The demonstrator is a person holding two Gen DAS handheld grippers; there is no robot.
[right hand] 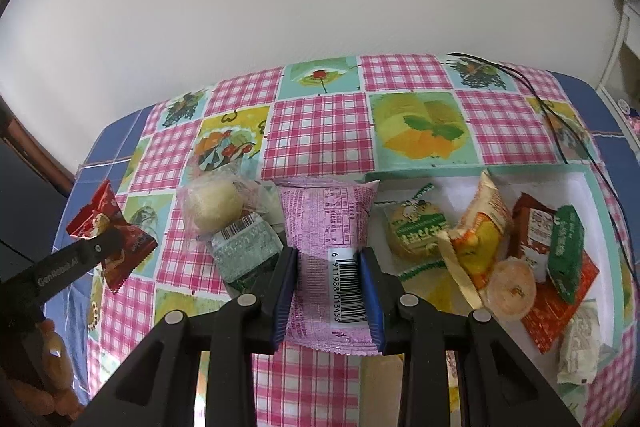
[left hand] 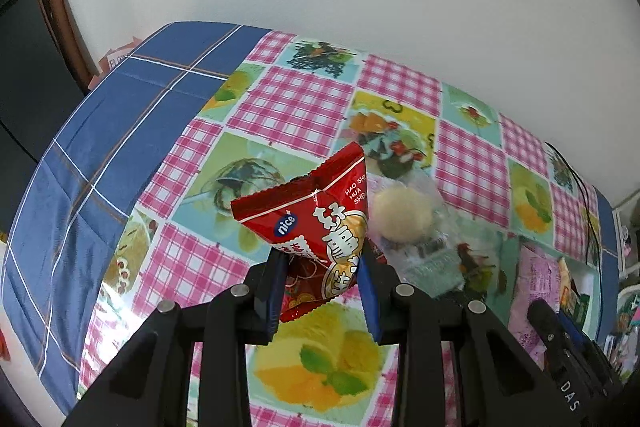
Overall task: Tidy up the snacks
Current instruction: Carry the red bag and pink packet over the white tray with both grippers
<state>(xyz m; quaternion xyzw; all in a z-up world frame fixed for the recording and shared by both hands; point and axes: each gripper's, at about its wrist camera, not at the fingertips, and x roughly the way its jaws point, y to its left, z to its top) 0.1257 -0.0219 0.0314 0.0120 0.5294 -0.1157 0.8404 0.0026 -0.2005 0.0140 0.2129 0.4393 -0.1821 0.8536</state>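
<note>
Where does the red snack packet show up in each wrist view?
Left wrist: red snack packet centre frame, gripped by the left gripper.
Right wrist: far left, lifted above the tablecloth.
Shared landmark: the clear-wrapped pale round pastry.

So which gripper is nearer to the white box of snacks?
Right. The right gripper, holding the pink packet, is just beside the white box. The left gripper, holding the red packet, is farther away.
</note>
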